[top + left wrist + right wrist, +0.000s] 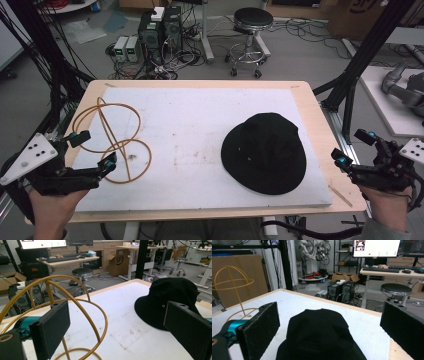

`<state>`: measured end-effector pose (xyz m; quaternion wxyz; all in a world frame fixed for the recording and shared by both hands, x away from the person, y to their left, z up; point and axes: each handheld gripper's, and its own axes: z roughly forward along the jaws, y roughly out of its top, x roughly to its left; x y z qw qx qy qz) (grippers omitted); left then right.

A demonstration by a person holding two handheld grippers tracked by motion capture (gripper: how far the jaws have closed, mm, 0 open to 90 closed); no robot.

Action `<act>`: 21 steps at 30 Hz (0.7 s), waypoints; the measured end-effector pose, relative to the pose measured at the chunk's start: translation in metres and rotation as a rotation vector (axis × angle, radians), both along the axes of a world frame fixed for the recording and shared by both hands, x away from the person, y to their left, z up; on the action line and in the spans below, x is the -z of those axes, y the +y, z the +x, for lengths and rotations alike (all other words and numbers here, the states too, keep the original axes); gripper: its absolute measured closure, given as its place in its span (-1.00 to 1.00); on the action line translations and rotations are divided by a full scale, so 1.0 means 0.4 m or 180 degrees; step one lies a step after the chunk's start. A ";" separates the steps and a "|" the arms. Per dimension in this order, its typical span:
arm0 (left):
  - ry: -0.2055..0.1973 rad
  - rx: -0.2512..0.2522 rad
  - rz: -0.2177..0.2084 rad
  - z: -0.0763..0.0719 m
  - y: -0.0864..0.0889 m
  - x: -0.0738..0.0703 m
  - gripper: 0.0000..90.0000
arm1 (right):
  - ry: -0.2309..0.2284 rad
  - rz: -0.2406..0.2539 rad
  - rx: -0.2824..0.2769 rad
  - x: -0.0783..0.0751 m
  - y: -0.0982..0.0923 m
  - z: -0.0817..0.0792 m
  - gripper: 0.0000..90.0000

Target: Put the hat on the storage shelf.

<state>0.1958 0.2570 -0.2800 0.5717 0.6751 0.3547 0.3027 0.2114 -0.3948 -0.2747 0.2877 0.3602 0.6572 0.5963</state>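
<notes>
- On the white board [200, 130] topping the wooden table [306, 95]: 2 things in all, 1 black bucket hat [265, 150] and 1 yellow wire hat stand [112, 135].
- Hat at the right half of the board, crown up, brim flat on the surface, near the front edge; well apart from the stand.
- Stand at the left end of the board: 1 round base ring lying flat, 1 upright stem, a dome of wire hoops on top. Nothing on the dome.
- 2 grippers, 1 per hand, both low at the near corners of the table.
- Left gripper [92, 150] at the board's left edge, just beside the stand's base ring; 2 jaws spread wide, nothing between them. From the left gripper view, stand hoops [75, 302] close ahead at the left jaw, hat [170, 297] farther off toward the right jaw.
- Right gripper [354, 148] off the table's right edge, beside the hat but apart from it; 2 jaws spread wide, holding nothing. From the right gripper view, hat [319, 332] straight ahead between the jaws, stand [233, 287] far off at the left.
- Beyond the table, on the floor: 1 black round stool [252, 30] on castors, 2 dark computer towers [160, 27], 2 small pale boxes [126, 47], loose cables.
</notes>
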 end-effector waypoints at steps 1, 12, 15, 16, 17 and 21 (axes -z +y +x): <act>0.0000 -0.0003 -0.0006 0.000 0.000 0.000 -0.84 | -0.0004 0.0005 -0.0002 0.001 0.001 0.001 -0.96; 0.0013 -0.0001 -0.0006 0.002 0.000 0.002 -0.84 | 0.0042 0.0011 -0.0010 0.004 0.003 0.004 -0.96; 0.0015 0.0003 -0.0007 0.002 -0.001 0.002 -0.84 | 0.0050 -0.0006 -0.0021 0.005 0.005 0.005 -0.96; 0.0012 0.0010 0.0001 0.002 -0.001 0.001 -0.84 | 0.0051 0.0004 -0.0025 0.006 0.010 0.007 -0.96; 0.0008 0.0019 0.0002 0.002 -0.001 0.001 -0.84 | 0.0019 -0.0020 -0.0035 0.006 0.011 0.010 -0.96; 0.0004 0.0020 -0.0006 0.003 0.000 0.000 -0.84 | 0.0056 -0.0069 -0.0078 0.009 0.023 0.023 -0.96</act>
